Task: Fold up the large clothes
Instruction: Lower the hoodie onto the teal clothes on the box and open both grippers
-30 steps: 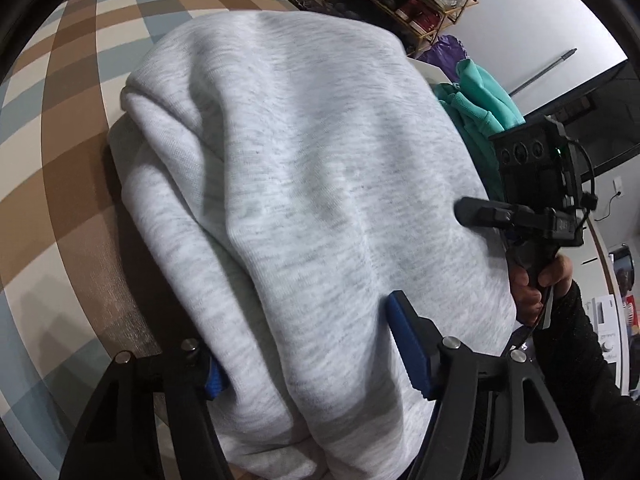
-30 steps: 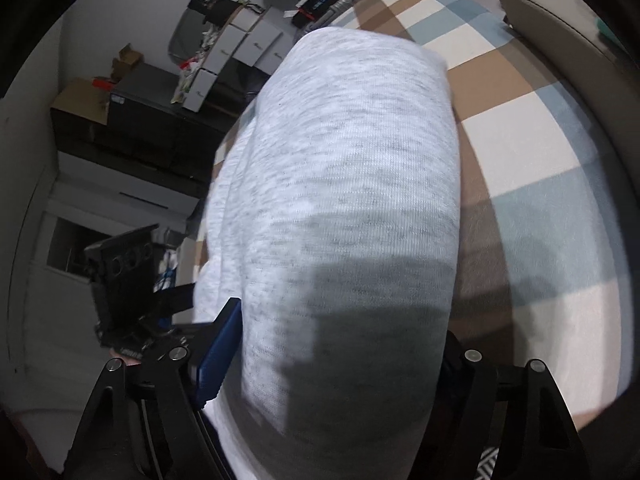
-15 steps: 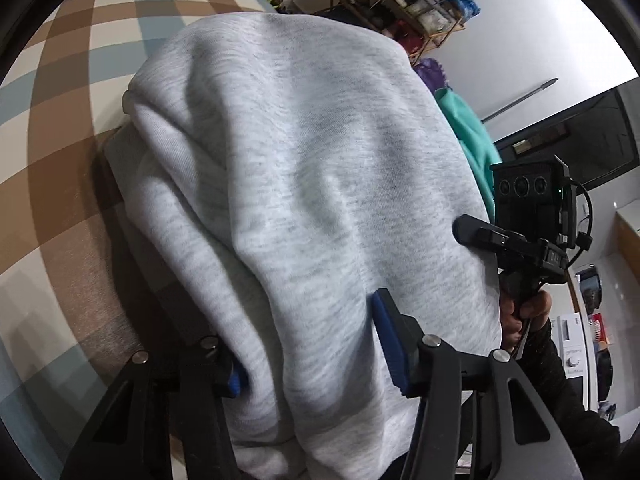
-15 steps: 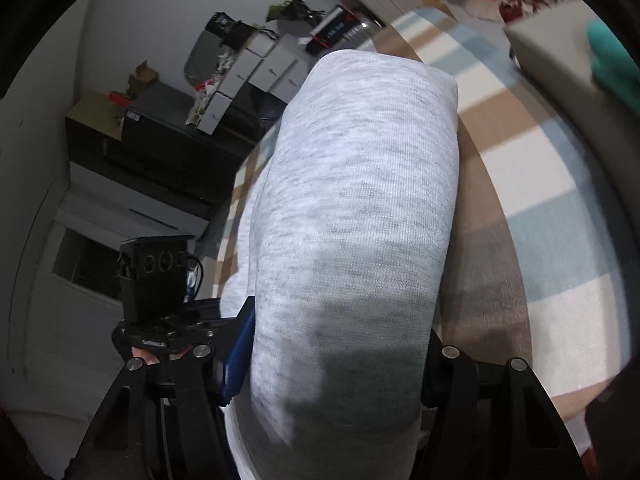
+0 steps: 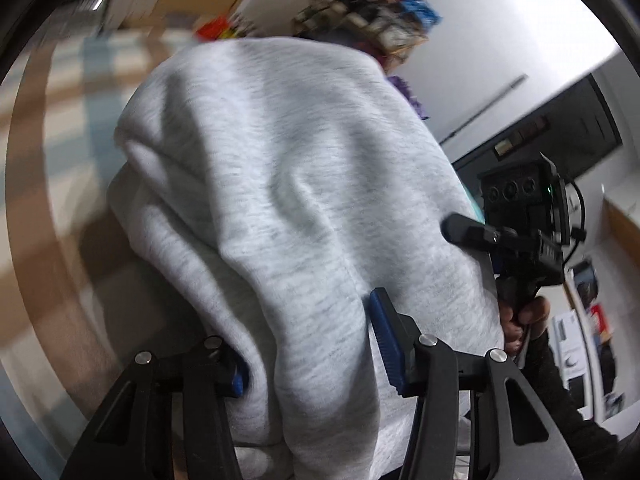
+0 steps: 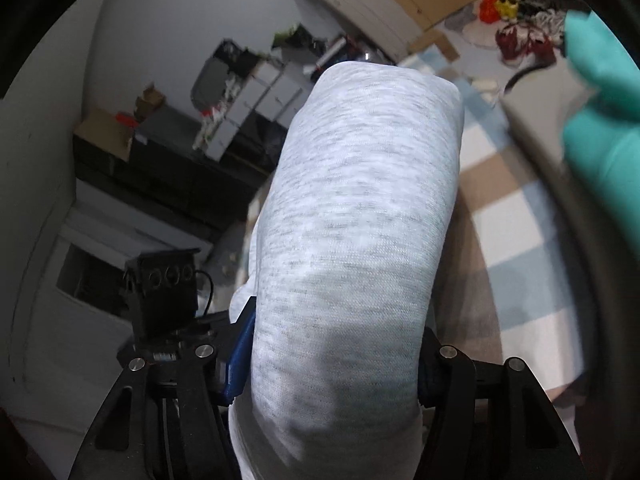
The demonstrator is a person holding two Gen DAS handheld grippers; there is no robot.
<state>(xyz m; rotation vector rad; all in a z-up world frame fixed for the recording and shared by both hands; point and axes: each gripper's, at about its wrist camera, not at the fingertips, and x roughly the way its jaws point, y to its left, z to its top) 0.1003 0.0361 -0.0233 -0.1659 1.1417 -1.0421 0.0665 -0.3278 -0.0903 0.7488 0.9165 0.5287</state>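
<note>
A folded light grey sweatshirt fills the left wrist view as a thick bundle. My left gripper is shut on its near end, and the blue pads press into the cloth from both sides. In the right wrist view the same sweatshirt stands up like a roll, with my right gripper shut on its other end. The bundle hangs above the checked cover. A hand holds the right gripper's handle at the right edge of the left wrist view.
A brown, blue and white checked cover lies below the bundle. A teal garment is close at the upper right. A shoe rack stands by the far wall. Dark cabinets and drawers line the room's side.
Both grippers' jaws have narrowed onto the grey bundle. Both have risen with it, so the checked cover has dropped away and more of the walls shows.
</note>
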